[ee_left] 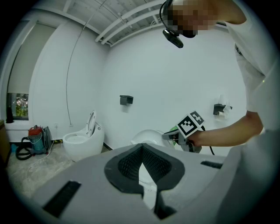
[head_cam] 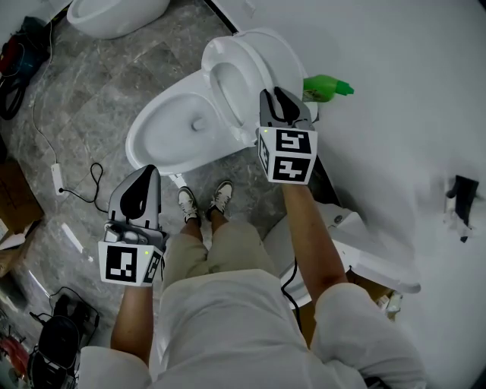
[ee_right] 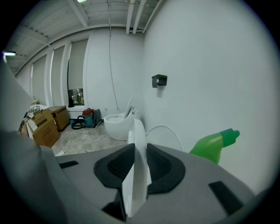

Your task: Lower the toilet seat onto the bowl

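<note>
The right gripper is clamped narrowly on the toilet seat: in the right gripper view both dark pads press flat on the two faces of the thin white rim, which stands on edge between them and runs up past the fingertips. The seat is raised, leaning back from the toilet bowl towards the wall, and the grip sits on the part of its edge farthest from the bowl's front. The left gripper holds nothing; its jaws are drawn together, the tips meeting with only a thin slit lower down between the pads, and it hangs in the air off the front end of the bowl, apart from the porcelain. The bowl's rim lies uncovered and open from above, with nothing resting on it. A green spray bottle stands just behind the toilet beside the raised seat, close to the right gripper. The wall runs close along the back of the toilet, so room there is tight. The person's shoes are planted just beside the bowl's near flank. Grey stone floor spreads wide on the far side of the bowl. A thin cable trails across the floor well out from the bowl, and a second toilet sits farther off.
</note>
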Action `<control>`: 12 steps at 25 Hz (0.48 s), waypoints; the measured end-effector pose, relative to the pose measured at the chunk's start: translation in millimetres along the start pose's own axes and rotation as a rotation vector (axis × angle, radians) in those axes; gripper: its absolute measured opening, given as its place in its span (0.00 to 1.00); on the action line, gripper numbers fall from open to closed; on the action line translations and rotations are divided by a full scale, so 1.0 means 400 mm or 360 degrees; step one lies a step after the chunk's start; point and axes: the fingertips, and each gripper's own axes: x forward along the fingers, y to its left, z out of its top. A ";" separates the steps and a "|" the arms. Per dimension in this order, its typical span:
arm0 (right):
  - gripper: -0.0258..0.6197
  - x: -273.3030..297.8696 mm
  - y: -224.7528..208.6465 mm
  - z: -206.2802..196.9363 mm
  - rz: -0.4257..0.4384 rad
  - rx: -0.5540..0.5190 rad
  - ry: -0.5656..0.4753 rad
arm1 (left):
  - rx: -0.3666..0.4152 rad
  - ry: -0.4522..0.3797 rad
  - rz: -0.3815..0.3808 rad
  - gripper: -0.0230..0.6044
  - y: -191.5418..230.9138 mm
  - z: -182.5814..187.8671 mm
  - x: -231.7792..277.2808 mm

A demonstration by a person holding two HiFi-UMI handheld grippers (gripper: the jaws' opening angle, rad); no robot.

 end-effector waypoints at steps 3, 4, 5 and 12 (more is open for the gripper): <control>0.17 -0.014 0.051 0.003 0.0037 -0.0022 0.0004 | -0.0001 -0.0014 -0.0006 0.05 0.008 0.003 -0.017; 0.17 -0.017 0.067 0.005 0.0051 -0.0034 0.0000 | -0.0001 -0.0021 -0.0007 0.05 0.011 0.005 -0.020; 0.18 -0.021 0.081 0.006 0.0061 -0.0045 -0.0004 | -0.0001 -0.0027 -0.0008 0.05 0.014 0.006 -0.022; 0.18 -0.036 0.173 0.001 0.0117 -0.0103 -0.0023 | -0.0022 -0.0047 0.0012 0.05 0.047 -0.006 -0.049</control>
